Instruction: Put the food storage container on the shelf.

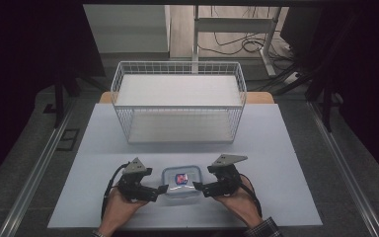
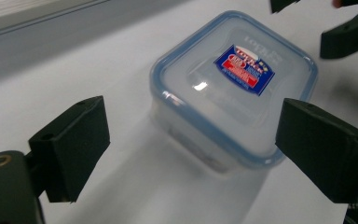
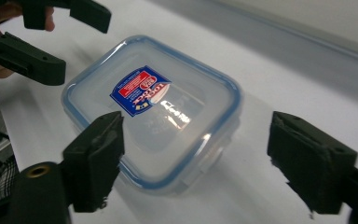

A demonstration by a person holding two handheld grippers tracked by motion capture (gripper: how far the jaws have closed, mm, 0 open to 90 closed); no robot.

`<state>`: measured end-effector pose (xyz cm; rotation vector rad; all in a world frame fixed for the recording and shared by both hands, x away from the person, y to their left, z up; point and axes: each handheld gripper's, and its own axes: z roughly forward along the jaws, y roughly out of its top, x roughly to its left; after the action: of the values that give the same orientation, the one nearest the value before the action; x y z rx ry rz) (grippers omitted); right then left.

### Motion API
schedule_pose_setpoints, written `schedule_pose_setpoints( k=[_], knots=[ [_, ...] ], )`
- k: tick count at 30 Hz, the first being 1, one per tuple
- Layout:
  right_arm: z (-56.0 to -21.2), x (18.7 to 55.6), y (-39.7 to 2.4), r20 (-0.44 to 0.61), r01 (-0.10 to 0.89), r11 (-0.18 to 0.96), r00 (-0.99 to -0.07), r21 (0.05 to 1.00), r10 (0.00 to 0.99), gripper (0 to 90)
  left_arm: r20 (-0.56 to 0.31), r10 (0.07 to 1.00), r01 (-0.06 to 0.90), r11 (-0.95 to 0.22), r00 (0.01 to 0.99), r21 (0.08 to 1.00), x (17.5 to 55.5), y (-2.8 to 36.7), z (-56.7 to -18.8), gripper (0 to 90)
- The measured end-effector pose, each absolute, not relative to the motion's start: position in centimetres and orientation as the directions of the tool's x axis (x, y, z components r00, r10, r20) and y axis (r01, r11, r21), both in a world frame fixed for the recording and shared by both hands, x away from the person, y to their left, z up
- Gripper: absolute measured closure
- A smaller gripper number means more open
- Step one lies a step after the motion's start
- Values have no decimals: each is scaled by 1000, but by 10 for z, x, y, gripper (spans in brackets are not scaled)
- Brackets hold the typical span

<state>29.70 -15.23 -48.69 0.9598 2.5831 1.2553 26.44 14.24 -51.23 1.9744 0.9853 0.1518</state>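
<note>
A clear square food box (image 1: 181,181) with a blue-rimmed lid and a red and blue label sits closed on the white tabletop near the front edge. My left gripper (image 1: 162,190) stands just left of it, jaws open. In the left gripper view the box (image 2: 233,84) lies slightly ahead of the left gripper (image 2: 196,140), untouched. My right gripper (image 1: 198,188) stands at the box's right side, also open. In the right gripper view a corner of the box (image 3: 154,107) reaches between the wide jaws of the right gripper (image 3: 200,154), and no pad presses on it.
A white wire basket (image 1: 177,98) stands at the back of the white table (image 1: 276,163). Dark floor, metal rails and a desk frame with cables surround the table. Both hands come in over the front edge.
</note>
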Motion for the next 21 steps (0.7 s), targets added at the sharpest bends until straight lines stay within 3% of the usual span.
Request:
schedule_pose_setpoints(
  k=[7,10,12,15,19,21],
  knots=[
    [-501,309,-136,219,544,493,-791,679,572,94,-320,662,621,-282,678,731,275,130,-524,60],
    [-507,313,-135,302,590,470,-777,656,552,107,-369,633,641,-270,681,719,276,130,-527,77],
    [-509,313,-135,327,600,471,-776,646,540,113,-400,600,648,-272,692,712,276,130,-528,117],
    [-509,311,-138,350,616,473,-768,630,536,146,-375,606,633,-288,701,718,271,130,-525,150],
    [-506,303,-148,347,607,480,-778,634,524,262,-397,595,642,-276,699,716,265,138,-524,261],
    [-505,300,-153,354,611,473,-775,635,524,317,-442,571,659,-248,692,710,264,144,-527,365]
  ],
)
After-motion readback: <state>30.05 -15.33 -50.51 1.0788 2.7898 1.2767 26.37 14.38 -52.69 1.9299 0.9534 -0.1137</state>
